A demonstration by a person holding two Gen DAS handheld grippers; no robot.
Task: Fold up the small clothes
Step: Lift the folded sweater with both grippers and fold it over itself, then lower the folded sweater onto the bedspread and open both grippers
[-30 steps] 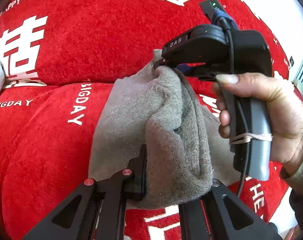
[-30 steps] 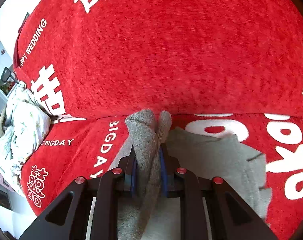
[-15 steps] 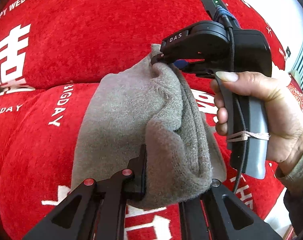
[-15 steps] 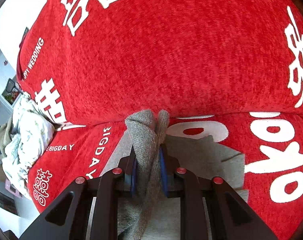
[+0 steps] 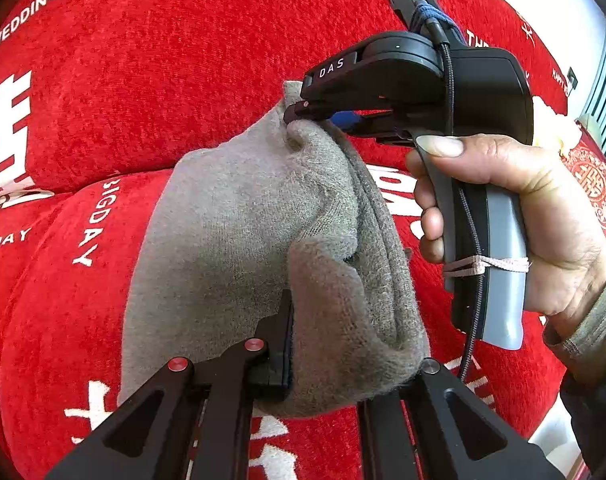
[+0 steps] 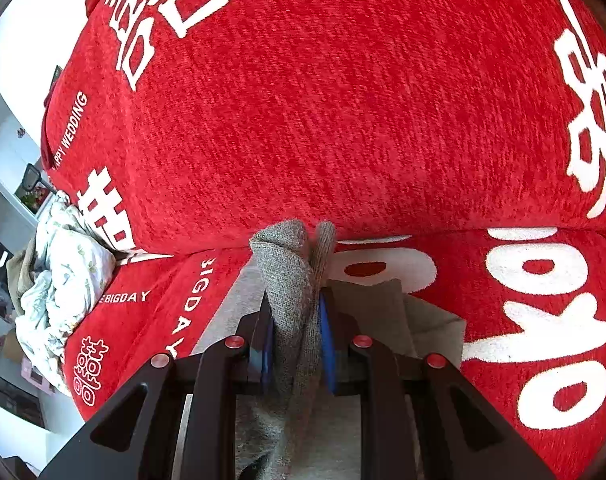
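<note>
A small grey knitted garment [image 5: 239, 224] hangs folded over a red sofa seat. My left gripper [image 5: 343, 340] is shut on its near bunched edge. My right gripper [image 5: 303, 114], held in a hand, is shut on the garment's far corner and holds it up. In the right wrist view the right gripper [image 6: 297, 332] pinches a fold of the grey garment [image 6: 291, 276] between blue pads [image 6: 327, 344]. More grey cloth lies flat under it.
The red sofa cover [image 6: 343, 120] with white lettering forms the seat and backrest. A crumpled pale floral cloth [image 6: 59, 276] lies at the sofa's left end. A red patterned cushion [image 5: 595, 184] sits at the right.
Both grippers have carried the grey garment leftward and a little up along the sofa. More of its flat side now hangs open to the left. Both grips have held.
</note>
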